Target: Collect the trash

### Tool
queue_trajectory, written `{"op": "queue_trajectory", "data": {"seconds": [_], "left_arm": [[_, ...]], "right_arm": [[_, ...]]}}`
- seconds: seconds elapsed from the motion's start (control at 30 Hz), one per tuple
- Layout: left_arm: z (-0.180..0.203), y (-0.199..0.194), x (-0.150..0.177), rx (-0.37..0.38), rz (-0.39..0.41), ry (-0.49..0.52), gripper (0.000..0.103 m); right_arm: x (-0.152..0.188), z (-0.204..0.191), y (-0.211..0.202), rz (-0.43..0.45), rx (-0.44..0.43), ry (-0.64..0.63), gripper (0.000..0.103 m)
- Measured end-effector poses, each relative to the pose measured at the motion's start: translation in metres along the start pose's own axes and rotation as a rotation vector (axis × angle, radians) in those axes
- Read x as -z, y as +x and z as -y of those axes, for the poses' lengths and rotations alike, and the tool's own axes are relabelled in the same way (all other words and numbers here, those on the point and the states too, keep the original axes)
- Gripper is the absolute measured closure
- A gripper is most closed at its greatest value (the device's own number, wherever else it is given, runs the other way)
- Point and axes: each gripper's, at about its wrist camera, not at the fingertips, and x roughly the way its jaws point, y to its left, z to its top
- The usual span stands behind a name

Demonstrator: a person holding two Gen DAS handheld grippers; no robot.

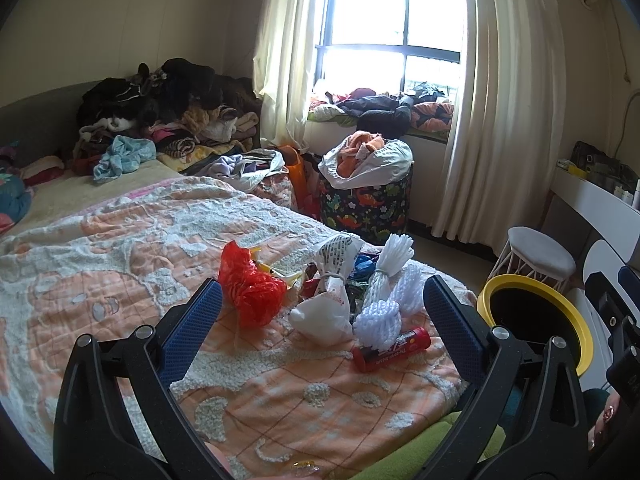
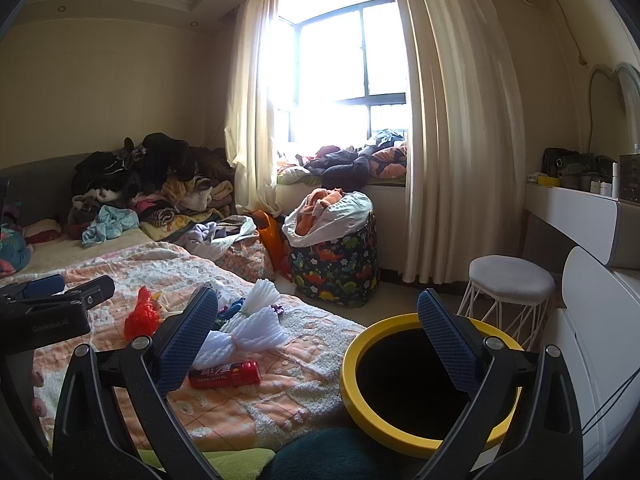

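Note:
A heap of trash lies on the bed's orange and white blanket (image 1: pixel 120 264). In it are a crumpled red plastic bag (image 1: pixel 250 286), a knotted white plastic bag (image 1: pixel 324 312), white foam netting (image 1: pixel 390 284) and a red snack tube (image 1: pixel 390 350). My left gripper (image 1: pixel 322 300) hovers open just in front of the heap, nothing between its fingers. A yellow-rimmed black bin (image 2: pixel 400 384) stands on the floor at the bed's right edge. My right gripper (image 2: pixel 320 312) hangs open and empty between the bed edge and the bin. The red tube (image 2: pixel 224 374) and foam netting (image 2: pixel 248 332) show near its left finger.
Clothes are piled at the bed's far end (image 1: pixel 160 96) and on the window ledge (image 1: pixel 380 108). A dinosaur-print hamper (image 2: pixel 334 256) full of laundry stands by the curtain. A white stool (image 2: pixel 510 282) and a white dresser (image 2: pixel 592 240) are to the right of the bin.

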Motion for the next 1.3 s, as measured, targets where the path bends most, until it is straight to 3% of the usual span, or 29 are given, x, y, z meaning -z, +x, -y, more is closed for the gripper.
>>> {"op": "queue_trajectory", "data": {"seconds": [0.33,0.97,1.3], "left_arm": [[-0.001,0.003,0.001,-0.003,0.015,-0.001,0.011],[-0.064,0.026,0.004,-0.069,0.016,-0.083,0.011],[-0.097,0.057,0.005,-0.088,-0.068,-0.169,0.011]], "right_arm": [[0.004,-0.009,0.001,-0.003,-0.018,-0.019,0.006],[-0.008,-0.055,0.048,-0.095,-0.183,-0.056,0.006],[-0.008,-0.072,0.092,-0.169,-0.181,-0.056,0.006]]}}
